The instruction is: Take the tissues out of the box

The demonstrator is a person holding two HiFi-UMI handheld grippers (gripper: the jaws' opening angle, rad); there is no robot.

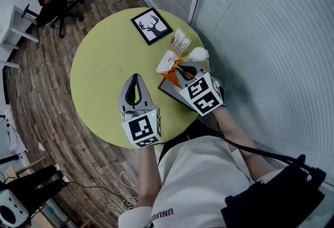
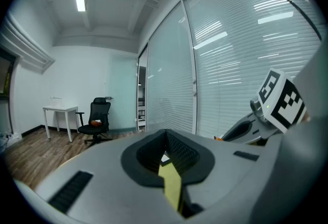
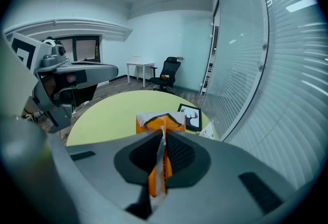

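Sitting near the far right edge of the round yellow-green counter point(image 1: 104, 65), the orange-and-white cardboard tissue box point(image 1: 168, 62) has white paper showing at its top. The right hand-held gripper point(image 1: 178, 68) is right at the box, its tips over the opening. In the right gripper view its jaws are drawn together to a narrow seam. Orange from the box shows through, and a thin pale strip lies along it. That strip may be a tissue edge, but I cannot tell whether anything is pinched. The left hand-held gripper point(image 1: 135, 76) hovers over bare counter, well apart from the box. Its jaws are likewise closed to a slit, holding nothing.

A crumpled white wad point(image 1: 199, 55) lies just beyond the box, probably a tissue already out.

Tissues are very light, limp and easily torn. The best hold is likely on the raised fold at the opening, pulling straight up. The box itself looks light enough to lift with the sheet, so the free left hand-held gripper could press it down.
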